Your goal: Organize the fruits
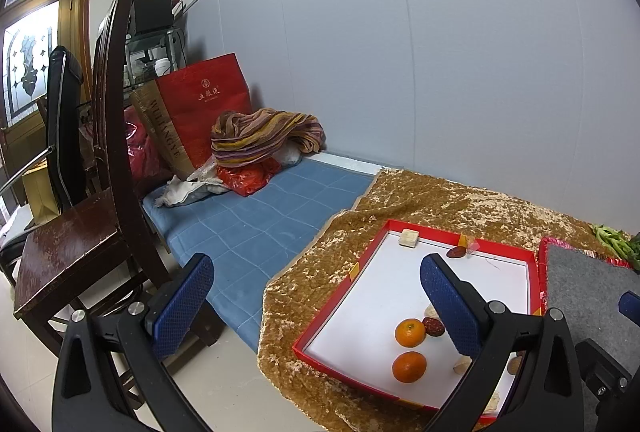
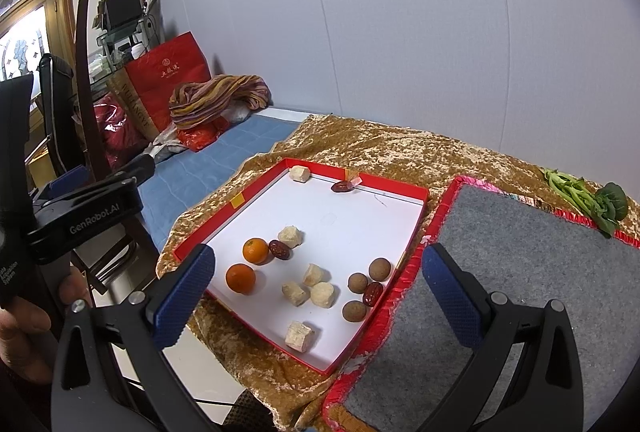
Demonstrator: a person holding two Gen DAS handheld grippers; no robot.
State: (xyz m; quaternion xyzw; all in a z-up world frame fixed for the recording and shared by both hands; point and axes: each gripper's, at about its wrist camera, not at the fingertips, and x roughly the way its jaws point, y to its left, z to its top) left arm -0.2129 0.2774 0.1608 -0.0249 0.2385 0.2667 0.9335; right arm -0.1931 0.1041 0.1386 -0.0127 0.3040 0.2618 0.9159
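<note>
A red-rimmed white tray [image 2: 404, 188] lies on a gold cloth [image 2: 360, 144]. In it are two oranges [image 2: 255, 250] [image 2: 240, 278], red dates [image 2: 279, 250] [image 2: 373, 293] [image 2: 341, 186], three brown longans [image 2: 379, 269], and several pale chunks [image 2: 322, 294]. My right gripper [image 2: 318, 292] is open and empty, hovering above the tray's near end. My left gripper [image 1: 316, 304] is open and empty, left of the tray; the oranges [image 1: 410, 332] [image 1: 409, 367] show between its fingers.
A grey mat [image 2: 520, 272] with a red edge lies right of the tray, with leafy greens [image 2: 588, 196] behind it. A blue quilt [image 1: 256, 216], red bags [image 1: 200, 108], striped cloth [image 1: 264, 136] and a wooden chair [image 1: 72, 240] are to the left. A wall stands behind.
</note>
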